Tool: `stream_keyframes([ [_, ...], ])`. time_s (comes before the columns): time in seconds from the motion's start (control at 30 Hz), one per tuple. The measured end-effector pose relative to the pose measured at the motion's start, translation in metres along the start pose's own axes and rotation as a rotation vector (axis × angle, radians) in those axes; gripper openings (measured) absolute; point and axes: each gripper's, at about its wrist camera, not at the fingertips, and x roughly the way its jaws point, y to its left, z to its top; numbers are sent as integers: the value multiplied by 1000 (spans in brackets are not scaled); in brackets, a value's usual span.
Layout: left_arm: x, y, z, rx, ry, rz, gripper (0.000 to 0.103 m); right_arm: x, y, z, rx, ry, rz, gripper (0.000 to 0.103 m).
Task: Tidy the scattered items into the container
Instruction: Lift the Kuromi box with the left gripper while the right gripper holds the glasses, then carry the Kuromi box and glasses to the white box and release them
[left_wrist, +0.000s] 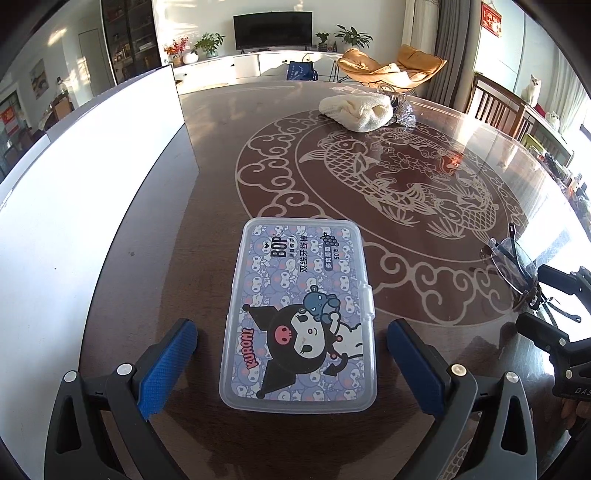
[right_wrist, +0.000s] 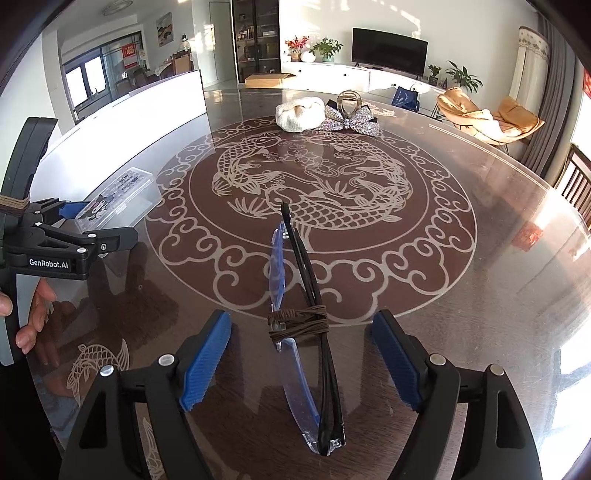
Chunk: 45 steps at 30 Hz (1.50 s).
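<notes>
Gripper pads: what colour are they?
Blue, on both the left gripper and right gripper; each wrist view shows them clearly.

Between the pads of the left gripper (left_wrist: 291, 363) lies 1 clear plastic box (left_wrist: 301, 314) with a cartoon lid. Between the pads of the right gripper (right_wrist: 301, 360) lies 1 pair of folded glasses (right_wrist: 306, 332) bound with brown cord. Far ahead of both claws sit 1 cream knitted hat (right_wrist: 300, 113), 1 sparkly bow (right_wrist: 351, 120) and 1 clear hair claw (right_wrist: 349, 100). That makes 2 grippers, each with 2 blue pads (right_wrist: 207, 360).
</notes>
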Motion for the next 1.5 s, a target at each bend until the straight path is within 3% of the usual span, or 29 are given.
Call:
stream_keyframes([
  [0.2, 1, 0, 1, 4, -1, -5, 103, 4, 0, 5, -50, 27, 36, 85],
  [0.33, 1, 0, 3, 27, 13, -22, 103, 9, -2, 15, -87, 103, 52, 80],
  [0.37, 1, 0, 4, 33, 6, -25, 98, 9, -2, 17, -92, 109, 53, 66],
  [0.4, 0, 0, 5, 38, -11, -27, 88, 7, -3, 18, -94, 107, 55, 50],
  [0.43, -2, 0, 8, 39, -28, -30, 62, 6, -4, 20, -89, 113, 52, 27],
  [0.57, -6, 6, 8, 14, -23, -67, 60, 1, -6, 19, -60, 115, 39, 27],
  [0.67, -18, 12, 2, -39, -10, -161, 60, -24, -4, 17, 9, 38, 74, 27],
  [1.0, -58, 15, -25, -42, -28, -182, 60, -48, 19, 19, 32, -48, 94, 27],
  [1.13, -112, 49, -22, -111, -137, -204, 60, -61, 41, 49, 15, -103, 159, 27],
  [1.27, -165, 108, -5, -140, -232, -139, 60, -71, 91, 104, -60, -157, 251, 27],
  [1.37, -183, 169, 15, -181, -251, -62, 60, -72, 143, 154, -122, -199, 346, 27],
  [1.5, -170, 252, 44, -256, -214, 21, 60, -57, 224, 221, -204, -223, 453, 27],
])
